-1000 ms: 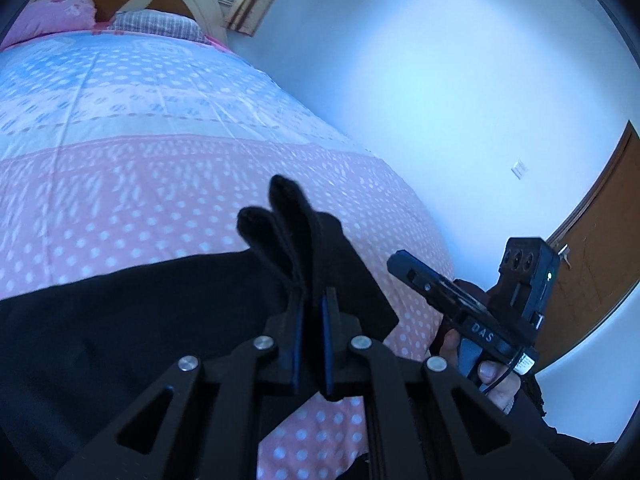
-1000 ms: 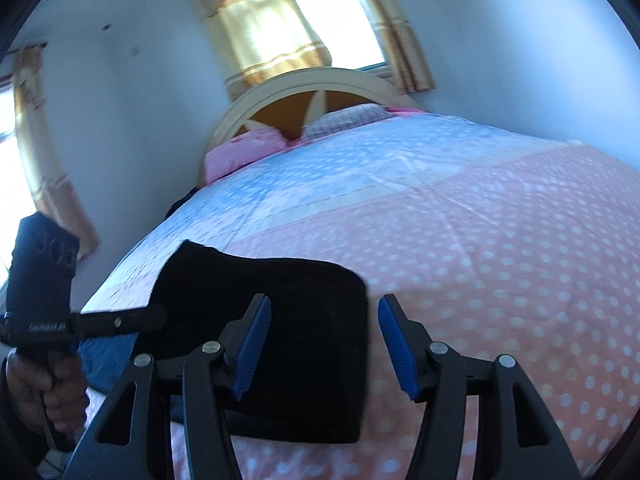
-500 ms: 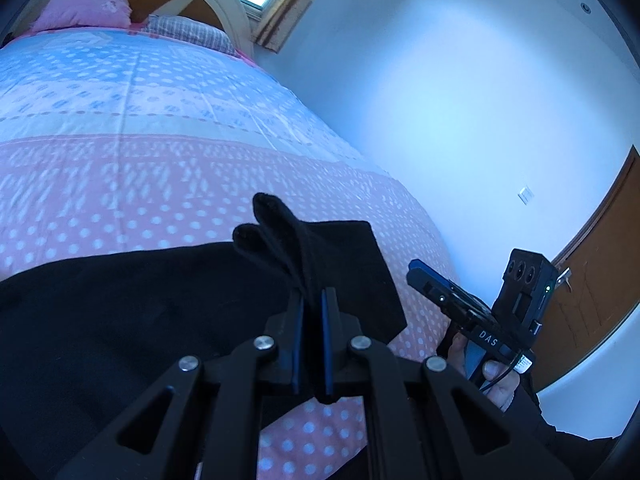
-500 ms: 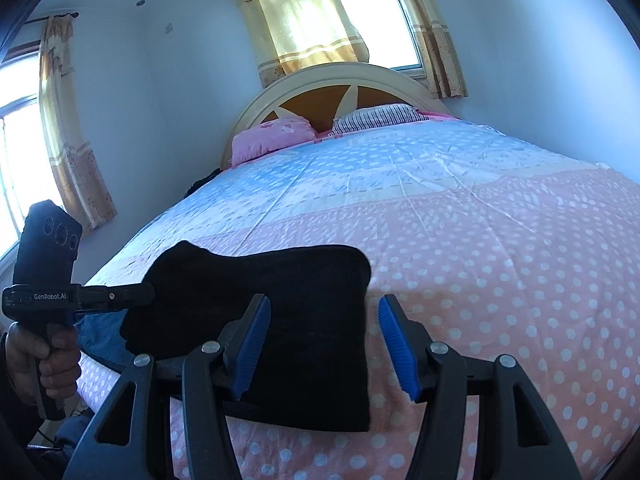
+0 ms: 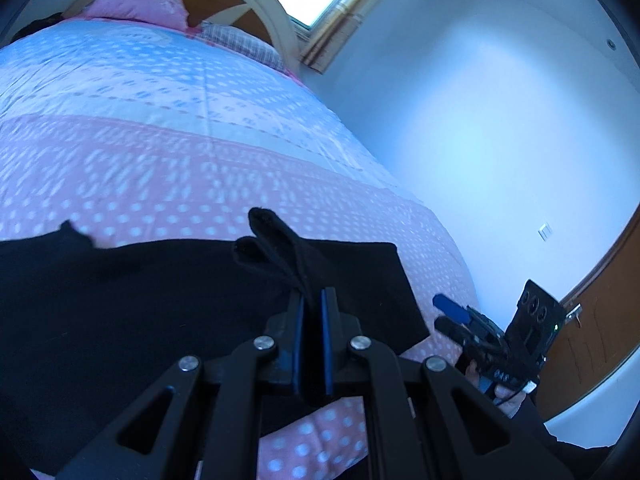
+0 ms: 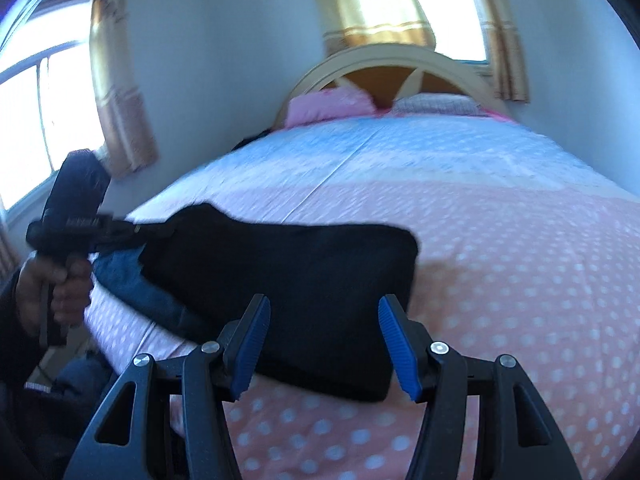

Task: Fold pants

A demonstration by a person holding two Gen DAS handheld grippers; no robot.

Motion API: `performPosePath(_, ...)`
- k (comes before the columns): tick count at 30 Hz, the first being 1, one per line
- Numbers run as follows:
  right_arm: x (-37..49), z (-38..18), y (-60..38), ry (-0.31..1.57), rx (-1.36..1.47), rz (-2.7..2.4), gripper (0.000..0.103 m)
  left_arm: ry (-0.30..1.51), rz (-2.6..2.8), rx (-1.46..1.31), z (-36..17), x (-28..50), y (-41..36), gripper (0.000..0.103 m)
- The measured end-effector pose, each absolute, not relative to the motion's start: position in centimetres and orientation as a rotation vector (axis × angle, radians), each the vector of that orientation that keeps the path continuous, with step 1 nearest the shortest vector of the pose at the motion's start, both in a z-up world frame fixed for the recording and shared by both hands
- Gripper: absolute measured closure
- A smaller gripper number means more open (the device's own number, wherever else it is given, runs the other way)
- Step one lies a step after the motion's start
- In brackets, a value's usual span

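Observation:
Black pants (image 5: 140,312) lie folded across the near end of a pink and blue dotted bed (image 5: 200,152). My left gripper (image 5: 312,298) is shut on a bunched fold of the pants edge, which sticks up past the fingertips. In the right wrist view the pants (image 6: 304,272) stretch from the left gripper (image 6: 132,232), held in a hand at the left, to just beyond my right gripper (image 6: 324,324). That gripper is open, its blue pads (image 6: 252,336) wide apart over the near pants edge with nothing between them. The right gripper (image 5: 448,316) also shows at the bed's right side.
A blue denim cloth (image 6: 128,280) lies under the pants at the bed's left edge. Pillows (image 6: 332,104) and a curved headboard (image 6: 400,56) stand at the far end. A wooden door (image 5: 592,344) is on the right and curtained windows (image 6: 372,0) behind.
The left gripper has pulled its held fold leftward, stretching the pants wider across the bed. The right gripper stayed open and swung, so the view is blurred.

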State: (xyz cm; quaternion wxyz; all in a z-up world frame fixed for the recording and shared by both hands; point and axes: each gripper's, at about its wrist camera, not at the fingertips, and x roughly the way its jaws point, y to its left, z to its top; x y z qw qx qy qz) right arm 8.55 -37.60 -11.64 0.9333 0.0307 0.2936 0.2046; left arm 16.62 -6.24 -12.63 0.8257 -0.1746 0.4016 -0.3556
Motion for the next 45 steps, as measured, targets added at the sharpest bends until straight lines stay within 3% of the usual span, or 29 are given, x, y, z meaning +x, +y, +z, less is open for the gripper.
performPosePath(13, 9.6, -14.0, -36.1, 0.707, 0.002, 0.406, 0.045, 0.92, -0.702, -0.413, -16.9, 17.1, -3.1, 0.095)
performPosePath(20, 8.5, -12.5, -36.2, 0.61, 0.045, 0.425, 0.045, 0.857, -0.732, -0.441, -15.9, 16.5, -2.0, 0.095)
performPosePath(27, 9.3, -14.4, -35.2, 0.697, -0.025, 0.41, 0.044, 0.878, -0.676, -0.407, -17.1, 16.7, -1.4, 0.095)
performPosePath(36, 10.7, -11.7, -35.7, 0.651, 0.028, 0.408, 0.044, 0.906, -0.646, -0.336, -18.2, 16.0, -1.6, 0.083)
performPosePath(40, 14.4, -10.7, -35.1, 0.677, 0.111, 0.433, 0.029, 0.894, -0.632, -0.286, -18.2, 15.3, -2.1, 0.083)
performPosePath(43, 18.7, -13.6, -34.9, 0.85, 0.139, 0.358, 0.029, 0.89, -0.628, -0.289, -18.3, 15.3, -2.2, 0.082)
performPosePath(45, 19.3, -14.2, -34.5, 0.847, 0.112, 0.339, 0.029, 0.892, -0.635, -0.295, -18.3, 15.3, -2.0, 0.081)
